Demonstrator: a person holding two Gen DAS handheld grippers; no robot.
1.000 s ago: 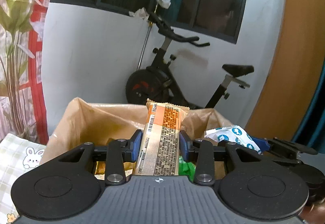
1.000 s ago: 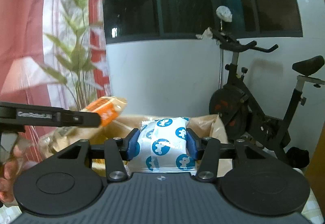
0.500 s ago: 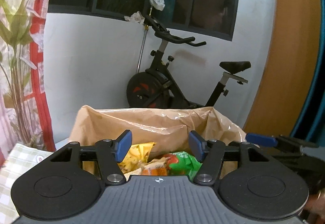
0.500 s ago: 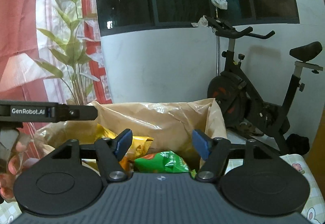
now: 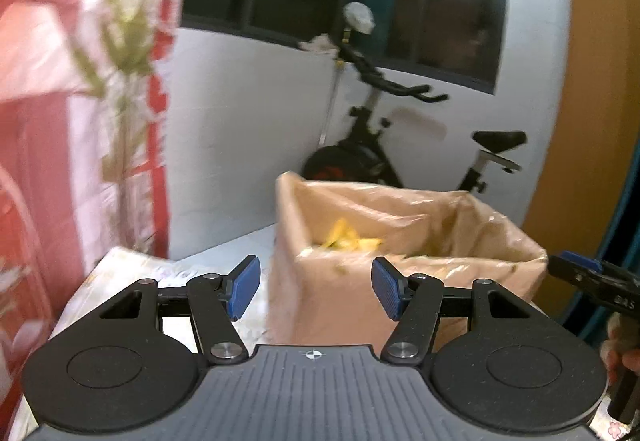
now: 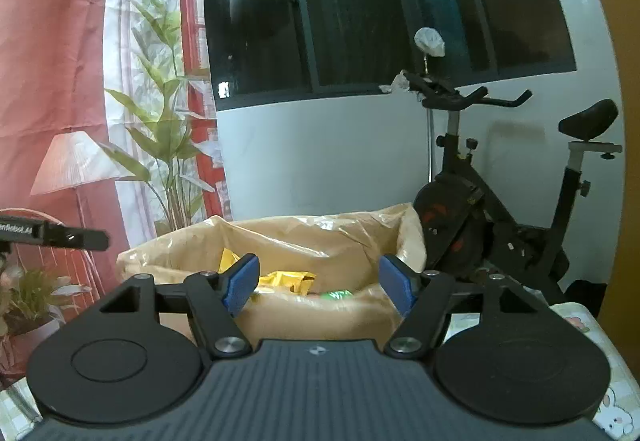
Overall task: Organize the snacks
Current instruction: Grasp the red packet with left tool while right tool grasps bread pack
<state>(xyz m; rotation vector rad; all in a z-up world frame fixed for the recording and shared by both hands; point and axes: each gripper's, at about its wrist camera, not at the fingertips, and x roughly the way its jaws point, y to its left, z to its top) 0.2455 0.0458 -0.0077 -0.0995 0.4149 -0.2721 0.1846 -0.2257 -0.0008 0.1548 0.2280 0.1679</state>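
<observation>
A cardboard box lined with a tan plastic bag [image 5: 400, 249] [image 6: 320, 237] stands on the table and holds snack packets: yellow ones [image 5: 348, 237] [image 6: 284, 279] and a green one [image 6: 336, 295]. My left gripper [image 5: 314, 287] is open and empty, set back and left of the box. My right gripper [image 6: 318, 285] is open and empty, facing the box from just in front of it. The right gripper's finger shows at the right edge of the left wrist view [image 5: 588, 273], and the left gripper's finger at the left of the right wrist view [image 6: 60, 235].
A black exercise bike [image 5: 400, 149] [image 6: 500, 209] stands behind the box against the white wall. A red curtain with a plant print [image 6: 100, 101] hangs at left. The table has a checked cloth with rabbit prints [image 6: 600, 381].
A second ago the left gripper held an orange bar and the right a white-and-blue packet over the box. Both opened and let go. Both grippers have since pulled back, the left one swinging left.
</observation>
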